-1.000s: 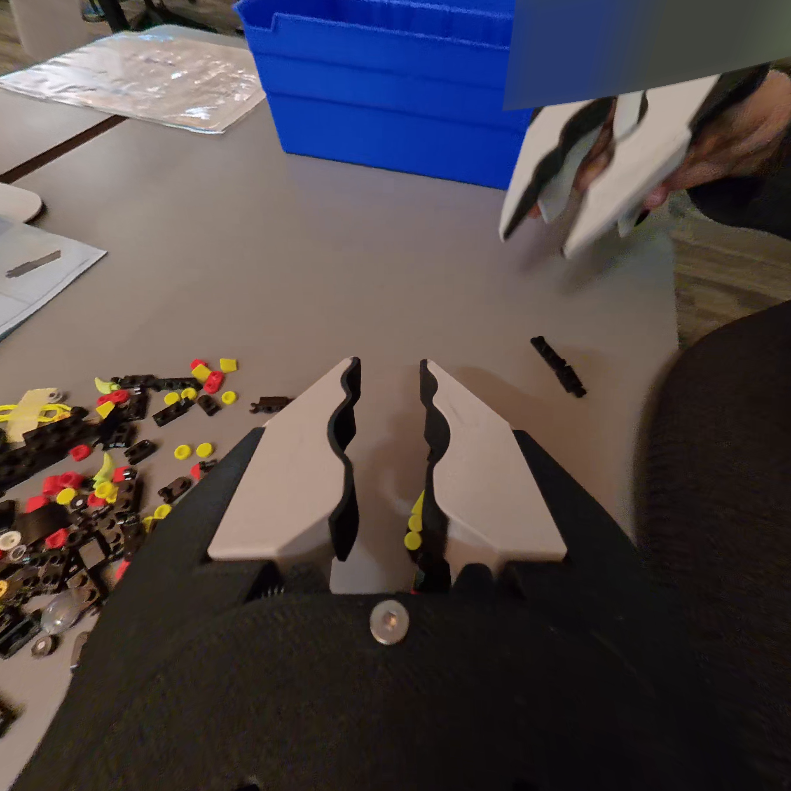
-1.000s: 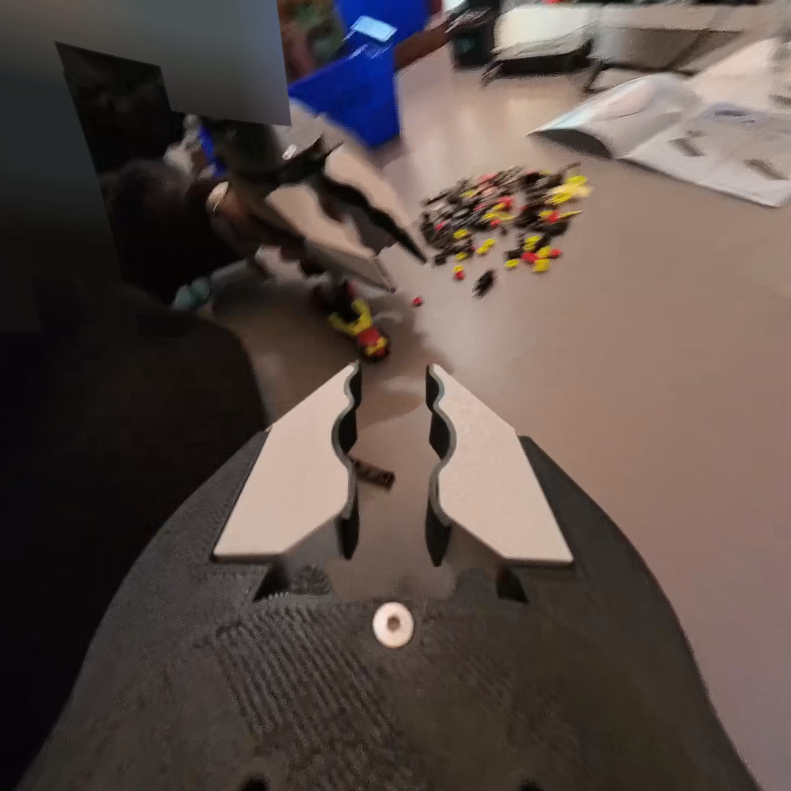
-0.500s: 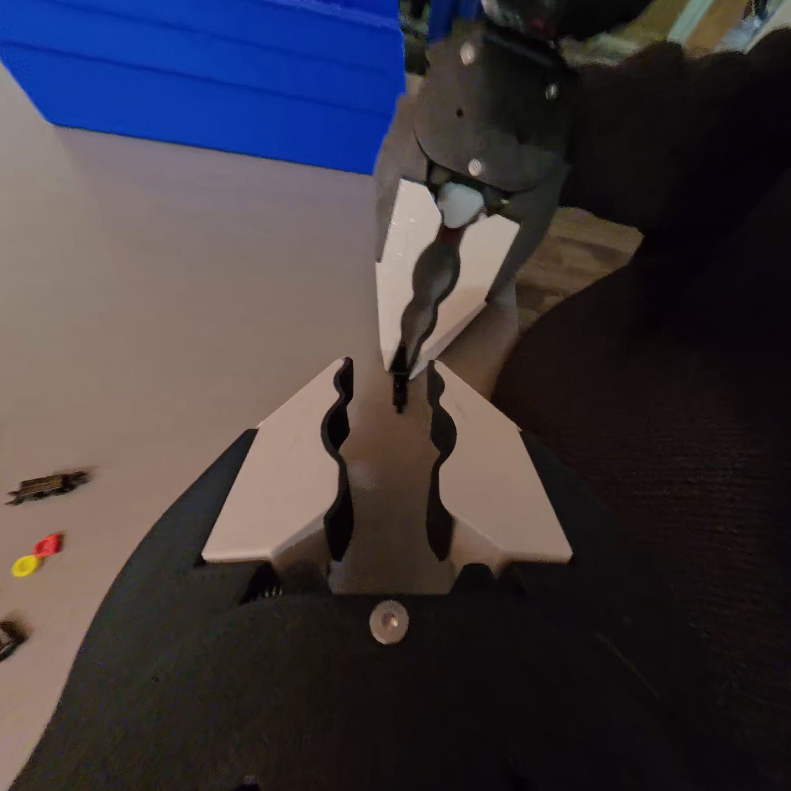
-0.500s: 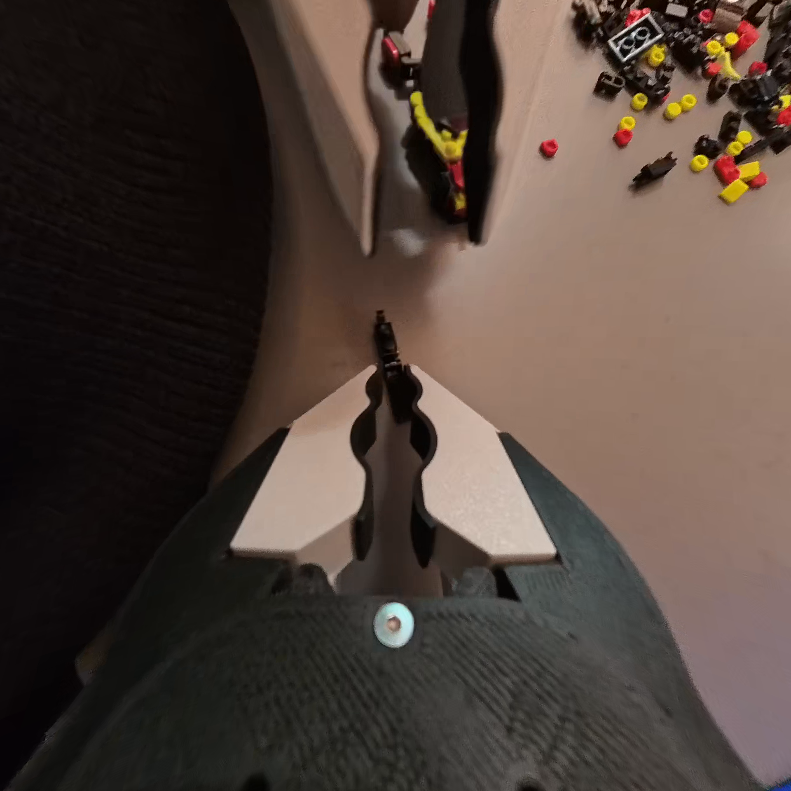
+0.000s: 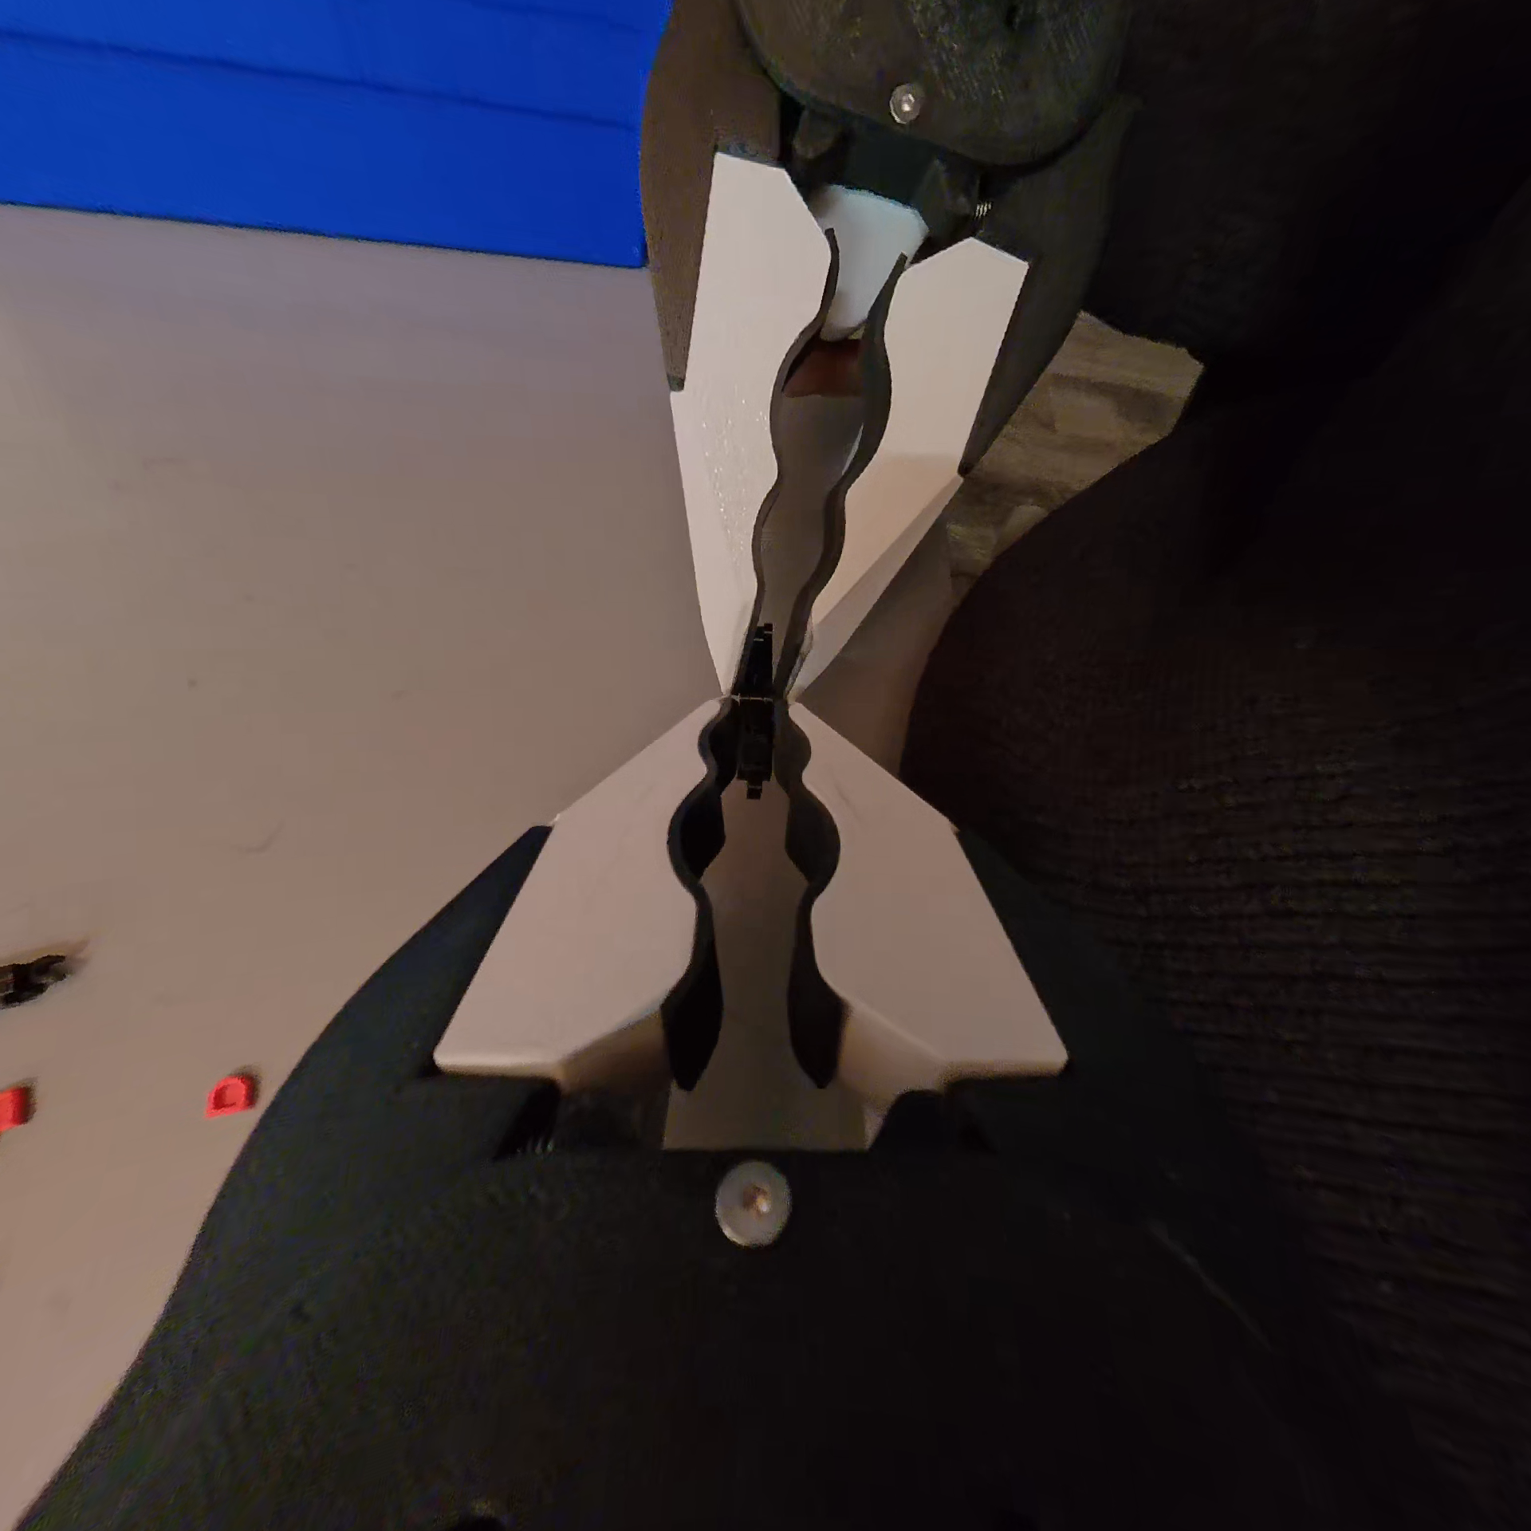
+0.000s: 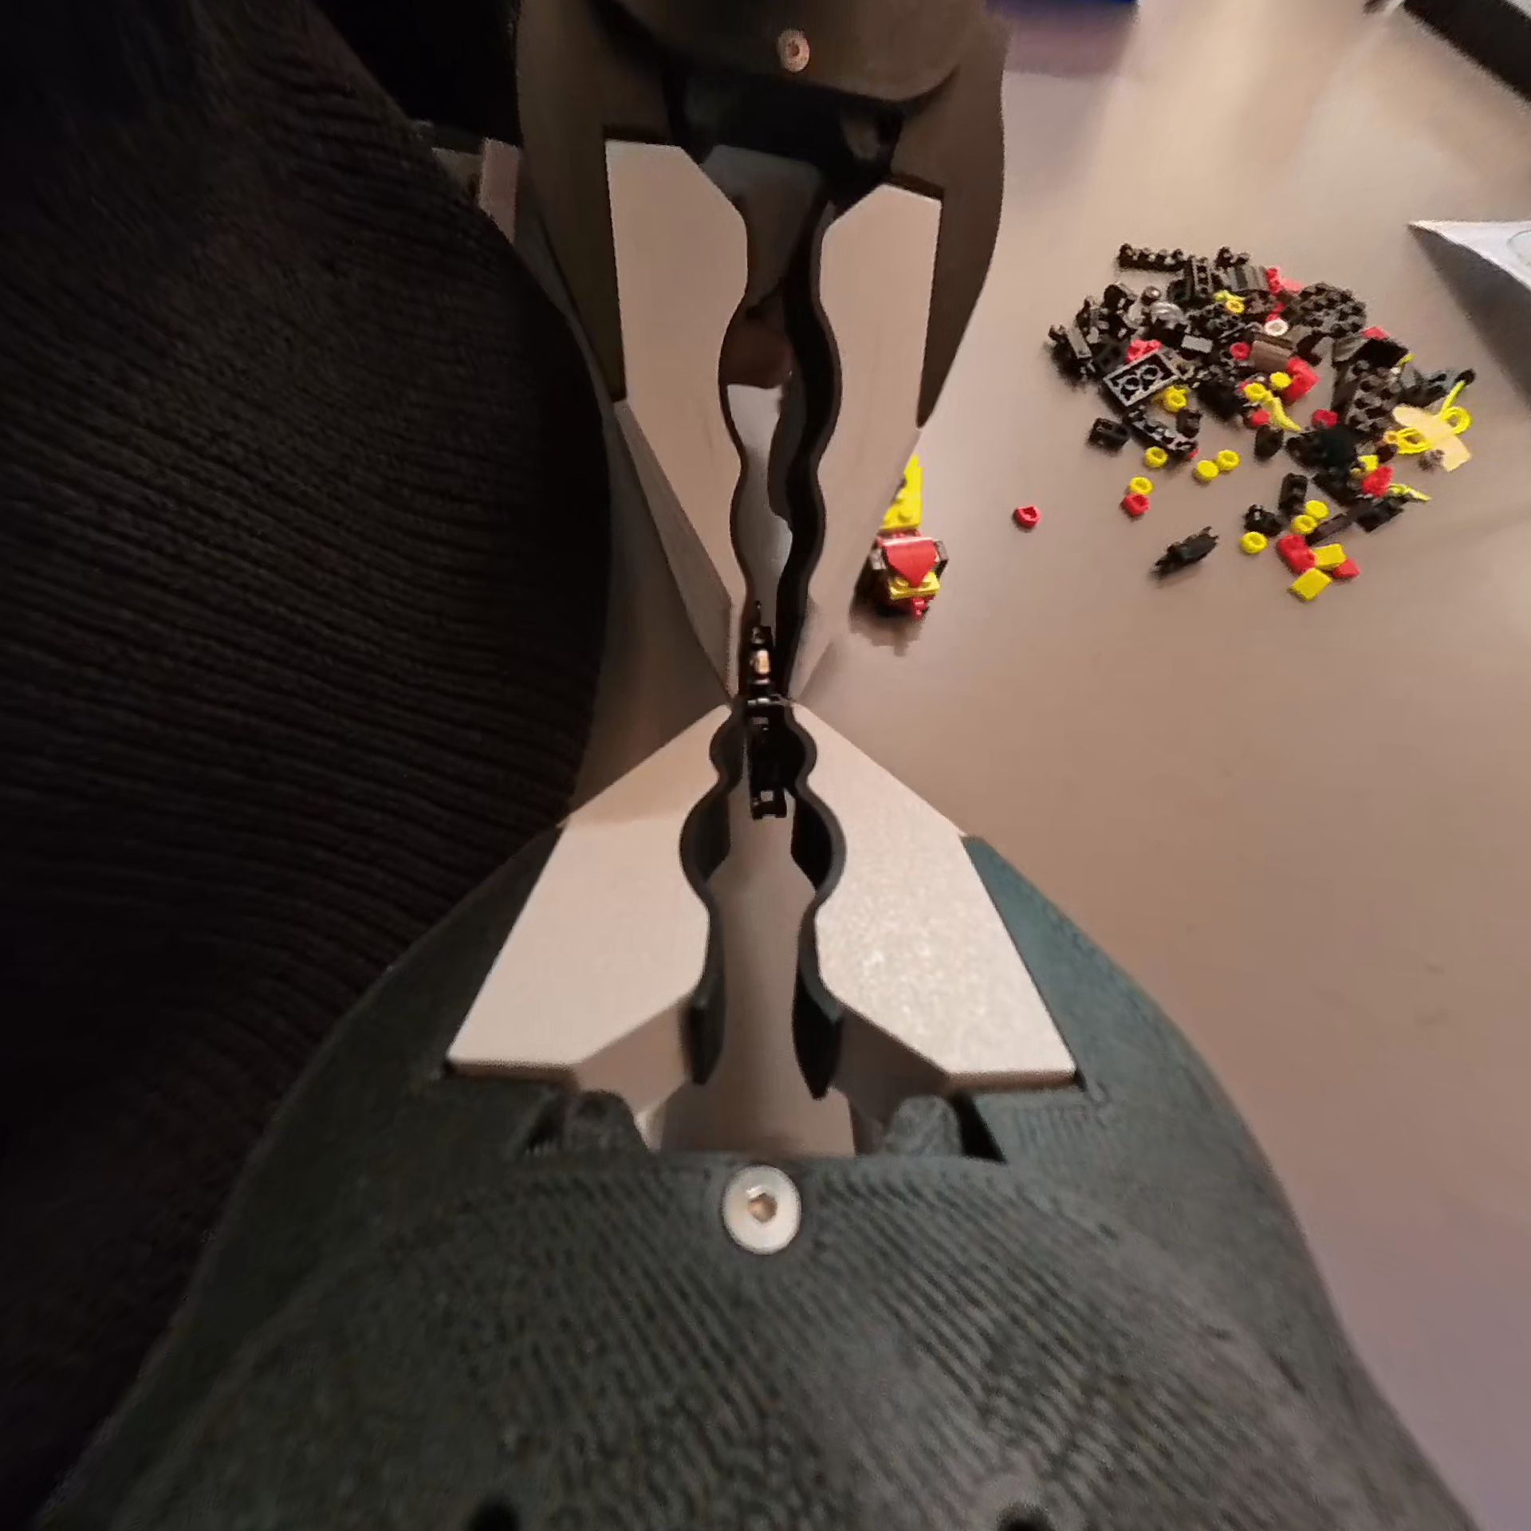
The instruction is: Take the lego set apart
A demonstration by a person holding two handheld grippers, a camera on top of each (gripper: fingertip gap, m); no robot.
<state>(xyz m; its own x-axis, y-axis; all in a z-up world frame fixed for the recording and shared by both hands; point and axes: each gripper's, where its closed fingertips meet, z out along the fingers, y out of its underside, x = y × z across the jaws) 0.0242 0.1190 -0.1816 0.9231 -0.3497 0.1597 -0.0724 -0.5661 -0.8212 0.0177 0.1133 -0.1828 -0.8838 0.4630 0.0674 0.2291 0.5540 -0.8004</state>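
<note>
— What are they on now?

— A small black lego strip (image 5: 755,729), held in the air above the bench (image 5: 331,514), just off its near edge. The left hand-held gripper (image 5: 752,711) is clenched on one end of it, and the right hand-held gripper (image 6: 758,712) pinches the other end. The two sets of tips meet nose to nose, almost touching.

— So it's mid-separation?

— I'd say so: both ends gripped, the strip not yet parted. It looks like a couple of thin pieces joined end to end, though it's too small and dark to count them.

— And next?

— My guess is a bend or a straight pull apart. With so little piece showing between the tips, either grip could slip, so the pull wants to be short and firm.

— The rest of the set?

— A heap of loose black, red and yellow pieces (image 6: 1259,398) lies farther out on the bench, well apart from the grippers. A red and yellow chunk (image 6: 907,563), apparently not yet broken down, sits closer in. A blue bin (image 5: 331,124) stands at the back.
</note>
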